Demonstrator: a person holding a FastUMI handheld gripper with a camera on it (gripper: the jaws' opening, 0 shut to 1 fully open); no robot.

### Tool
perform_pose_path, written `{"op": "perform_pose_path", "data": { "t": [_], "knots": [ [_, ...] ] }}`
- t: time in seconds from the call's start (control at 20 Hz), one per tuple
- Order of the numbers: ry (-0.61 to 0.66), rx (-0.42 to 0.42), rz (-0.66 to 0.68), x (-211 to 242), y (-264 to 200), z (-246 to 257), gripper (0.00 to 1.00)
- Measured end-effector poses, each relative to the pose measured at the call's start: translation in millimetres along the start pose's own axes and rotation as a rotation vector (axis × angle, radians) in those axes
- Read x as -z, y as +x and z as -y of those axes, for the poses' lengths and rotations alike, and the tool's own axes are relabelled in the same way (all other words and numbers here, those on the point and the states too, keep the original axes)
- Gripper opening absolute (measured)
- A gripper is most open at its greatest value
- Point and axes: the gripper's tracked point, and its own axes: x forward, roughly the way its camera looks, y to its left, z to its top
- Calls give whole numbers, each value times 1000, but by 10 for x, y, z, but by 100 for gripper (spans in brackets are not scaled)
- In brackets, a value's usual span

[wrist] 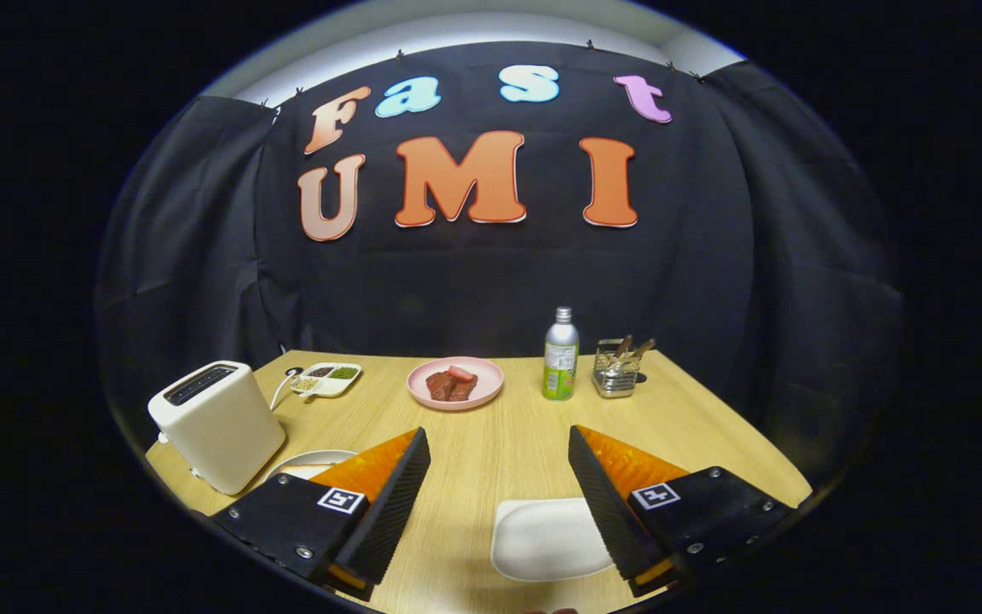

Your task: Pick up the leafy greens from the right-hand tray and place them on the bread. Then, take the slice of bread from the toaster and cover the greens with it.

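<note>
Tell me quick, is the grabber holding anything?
Gripper: open, holding nothing; fingers spread above the wooden table, with a white tray between them.

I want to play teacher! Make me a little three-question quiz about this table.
1. True or false: the gripper holds something between its fingers.
2. What stands nearest the green-labelled bottle? A) toaster B) metal utensil holder C) sectioned white dish
3. Fill in: the reddish food lies on a ____ plate.

Key: 1 false, the fingers are apart and hold nothing; 2 B; 3 pink.
</note>
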Motion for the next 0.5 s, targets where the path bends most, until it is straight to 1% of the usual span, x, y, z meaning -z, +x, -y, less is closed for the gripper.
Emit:
{"op": "perform_pose_path", "data": {
  "t": [0.3, 0.5],
  "knots": [
    [8, 62, 79, -199, -266, 476, 98],
    [-24, 126, 123, -260, -391, 759, 98]
  ]
}}
